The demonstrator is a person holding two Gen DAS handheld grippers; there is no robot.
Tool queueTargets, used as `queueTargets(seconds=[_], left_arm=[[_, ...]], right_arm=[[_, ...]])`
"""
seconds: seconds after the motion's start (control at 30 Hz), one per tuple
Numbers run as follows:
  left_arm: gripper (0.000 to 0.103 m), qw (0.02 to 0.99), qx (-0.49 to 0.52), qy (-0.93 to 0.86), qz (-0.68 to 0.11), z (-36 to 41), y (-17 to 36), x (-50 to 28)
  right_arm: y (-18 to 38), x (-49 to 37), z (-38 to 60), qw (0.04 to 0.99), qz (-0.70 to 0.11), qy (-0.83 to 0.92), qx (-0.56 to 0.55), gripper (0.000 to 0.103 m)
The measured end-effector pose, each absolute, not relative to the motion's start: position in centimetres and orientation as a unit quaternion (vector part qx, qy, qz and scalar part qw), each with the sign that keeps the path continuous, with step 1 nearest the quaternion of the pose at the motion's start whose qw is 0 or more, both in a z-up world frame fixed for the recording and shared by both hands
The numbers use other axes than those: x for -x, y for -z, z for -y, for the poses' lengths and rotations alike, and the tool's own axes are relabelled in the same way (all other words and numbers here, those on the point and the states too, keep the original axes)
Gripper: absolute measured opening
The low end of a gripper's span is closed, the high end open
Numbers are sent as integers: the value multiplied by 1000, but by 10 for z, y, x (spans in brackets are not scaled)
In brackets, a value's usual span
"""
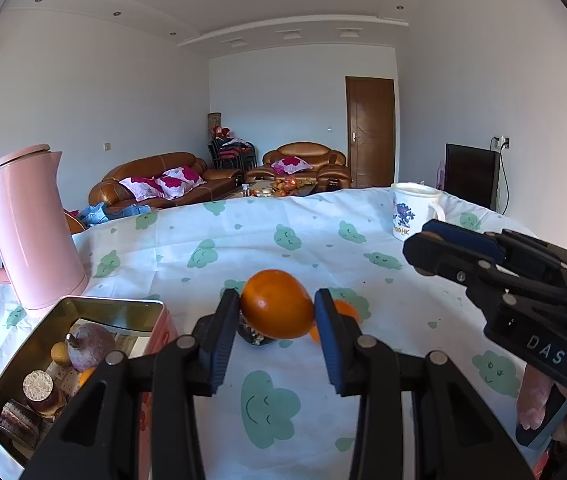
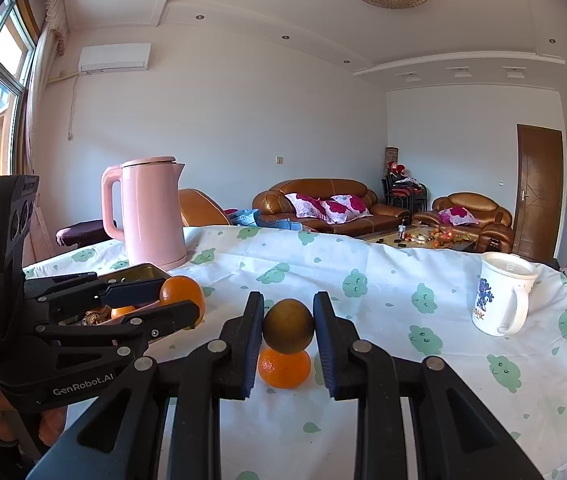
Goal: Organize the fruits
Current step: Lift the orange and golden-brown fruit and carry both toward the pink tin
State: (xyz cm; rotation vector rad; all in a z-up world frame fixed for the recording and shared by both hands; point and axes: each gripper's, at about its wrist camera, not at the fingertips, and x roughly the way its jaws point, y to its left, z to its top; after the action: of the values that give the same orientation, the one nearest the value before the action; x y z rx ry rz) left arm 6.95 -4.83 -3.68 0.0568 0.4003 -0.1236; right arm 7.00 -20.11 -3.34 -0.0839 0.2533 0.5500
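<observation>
Two grippers each hold a fruit above the white tablecloth printed with green clouds [image 1: 323, 240]. The left gripper [image 1: 277, 312] has its jaws partly closed on a round orange tangerine [image 1: 275, 304], beside the open gold metal tin [image 1: 15, 364]. The right gripper [image 2: 288, 326] is clamped narrowly on a small olive-brown round fruit [image 2: 288, 326], with another orange tangerine [image 2: 284, 368] on the cloth just below it.

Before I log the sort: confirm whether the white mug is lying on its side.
No, the white mug stands upright on the cloud-print tablecloth, open mouth up and handle to the side.
</observation>
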Motion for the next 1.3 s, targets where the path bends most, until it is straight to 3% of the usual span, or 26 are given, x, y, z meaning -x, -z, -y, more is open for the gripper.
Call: queueTargets(seconds=[1.3], left_arm=[[40, 982, 21, 26, -186, -11, 31, -43]], right_arm=[[26, -69, 129, 926, -136, -344, 73, 27]])
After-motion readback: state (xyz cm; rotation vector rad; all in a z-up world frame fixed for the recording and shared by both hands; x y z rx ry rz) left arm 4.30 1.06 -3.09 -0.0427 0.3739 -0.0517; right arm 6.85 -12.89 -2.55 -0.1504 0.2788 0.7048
